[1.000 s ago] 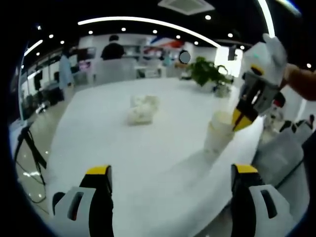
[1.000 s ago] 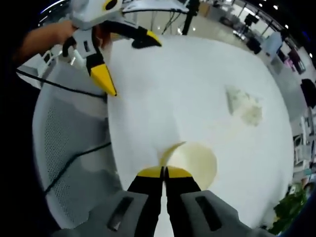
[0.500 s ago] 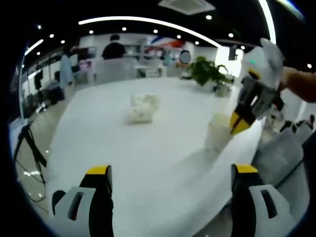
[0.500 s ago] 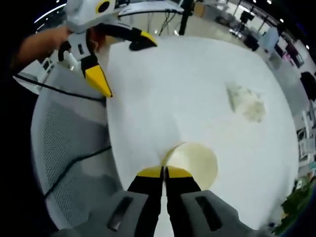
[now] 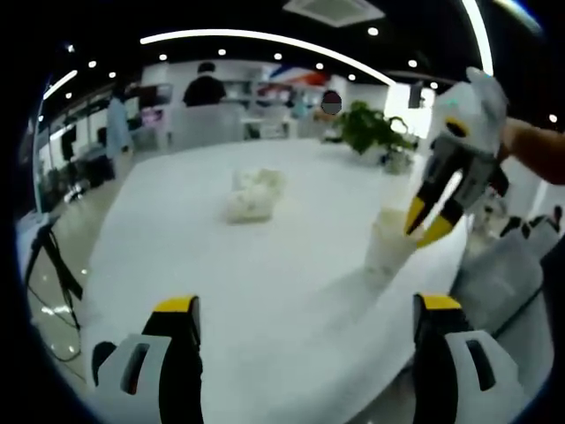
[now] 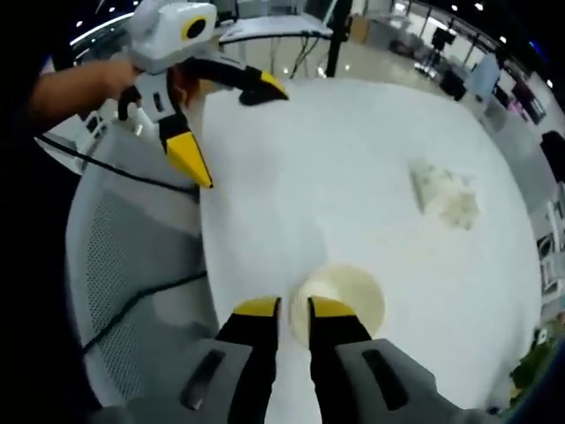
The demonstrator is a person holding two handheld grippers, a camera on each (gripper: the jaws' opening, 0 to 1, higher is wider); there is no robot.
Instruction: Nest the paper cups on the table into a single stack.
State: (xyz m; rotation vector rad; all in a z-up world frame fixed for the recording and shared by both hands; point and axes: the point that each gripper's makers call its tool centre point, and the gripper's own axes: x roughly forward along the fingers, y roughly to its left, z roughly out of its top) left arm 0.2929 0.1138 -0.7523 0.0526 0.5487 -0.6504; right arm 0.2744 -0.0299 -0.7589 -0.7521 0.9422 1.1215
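A pale stack of nested paper cups (image 5: 387,240) stands upright near the right edge of the white table (image 5: 265,265). My right gripper (image 5: 425,224) hangs over the rim from the right, its yellow tips parted. In the right gripper view I look down into the top cup (image 6: 353,296); my right gripper (image 6: 294,307) is open, one fingertip on each side of the near rim. My left gripper (image 5: 307,309) stays wide open and empty low over the table's near side. It also appears from outside as the left gripper (image 6: 231,124), spread above the table's edge.
A crumpled white wad of paper (image 5: 252,194) (image 6: 446,196) lies mid-table. A white mesh chair (image 6: 115,265) with a black cable across it stands against the table edge by the cups. A potted plant (image 5: 371,128) and people stand beyond the far side.
My right gripper's jaws were shut on the top cup's rim and have now parted, letting go of it. The cup stack stays where it was. The left gripper has barely moved.
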